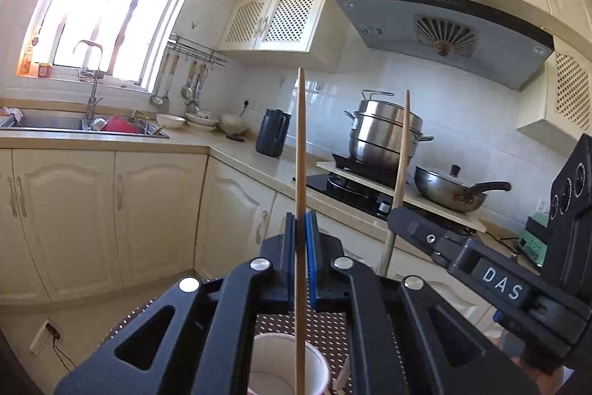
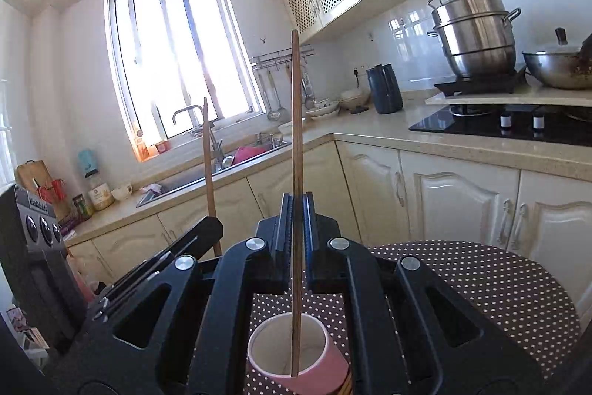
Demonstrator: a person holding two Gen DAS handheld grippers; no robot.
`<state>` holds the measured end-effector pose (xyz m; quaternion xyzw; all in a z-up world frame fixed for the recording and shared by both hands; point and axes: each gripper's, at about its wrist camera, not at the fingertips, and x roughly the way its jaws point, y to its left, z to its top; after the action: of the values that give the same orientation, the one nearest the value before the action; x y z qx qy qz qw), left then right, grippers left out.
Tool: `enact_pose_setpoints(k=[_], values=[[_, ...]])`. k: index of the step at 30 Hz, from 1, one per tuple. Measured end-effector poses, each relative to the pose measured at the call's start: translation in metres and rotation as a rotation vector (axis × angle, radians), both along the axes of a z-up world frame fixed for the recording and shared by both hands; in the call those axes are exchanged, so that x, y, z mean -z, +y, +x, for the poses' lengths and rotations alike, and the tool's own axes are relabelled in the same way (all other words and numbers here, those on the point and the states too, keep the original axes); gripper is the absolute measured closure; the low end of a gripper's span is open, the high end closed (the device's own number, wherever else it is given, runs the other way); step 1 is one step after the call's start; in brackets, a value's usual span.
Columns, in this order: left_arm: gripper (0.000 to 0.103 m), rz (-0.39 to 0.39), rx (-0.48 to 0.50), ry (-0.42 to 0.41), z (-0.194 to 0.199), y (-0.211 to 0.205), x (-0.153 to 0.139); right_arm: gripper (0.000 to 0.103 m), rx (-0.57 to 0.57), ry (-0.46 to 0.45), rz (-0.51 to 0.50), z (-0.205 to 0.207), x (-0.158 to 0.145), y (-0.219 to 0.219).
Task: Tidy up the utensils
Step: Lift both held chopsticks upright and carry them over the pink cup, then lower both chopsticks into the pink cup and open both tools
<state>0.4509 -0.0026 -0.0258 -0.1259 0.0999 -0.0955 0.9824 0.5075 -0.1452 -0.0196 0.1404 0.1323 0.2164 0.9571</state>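
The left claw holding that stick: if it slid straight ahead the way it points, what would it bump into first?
Probably the cream cabinet doors under the counter corner. The left claw, shut on its chopstick, has open air before that, though depth is hard to judge.

Chopsticks: two, one [image 1: 300, 150] clamped upright in the left tool [image 1: 300, 239], the other [image 2: 295, 143] in the right tool [image 2: 295, 221]. Tools: two. Paper cup [image 2: 318, 369]: one, pink outside, on the dotted counter [image 2: 481, 284]. Steel steamer pot [image 1: 384, 132]: one. Wok [image 1: 449, 189]: one. Dark kettle [image 1: 272, 132]: one. Faucet [image 1: 92, 76]: one.
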Motion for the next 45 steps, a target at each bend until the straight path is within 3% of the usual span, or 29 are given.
enact_pose_setpoints(k=[13,26,39,42,45], values=[[0.097,0.008,-0.035,0.07,0.025,0.012,0.05,0.097,-0.023,-0.014,-0.101,0.005,0.038,0.019],[0.097,0.055,-0.013,0.125,-0.007,0.018,0.075,0.097,-0.053,-0.02,-0.245,-0.039,0.06,0.031],[0.095,0.124,0.0,0.188,-0.03,0.014,0.08,0.096,-0.047,0.064,-0.252,-0.045,0.081,0.031],[0.072,0.128,0.001,0.196,-0.036,0.015,0.079,0.096,-0.047,0.07,-0.248,-0.049,0.08,0.032],[0.066,0.132,-0.01,0.187,-0.045,0.017,0.076,0.096,-0.045,0.071,-0.247,-0.054,0.076,0.033]])
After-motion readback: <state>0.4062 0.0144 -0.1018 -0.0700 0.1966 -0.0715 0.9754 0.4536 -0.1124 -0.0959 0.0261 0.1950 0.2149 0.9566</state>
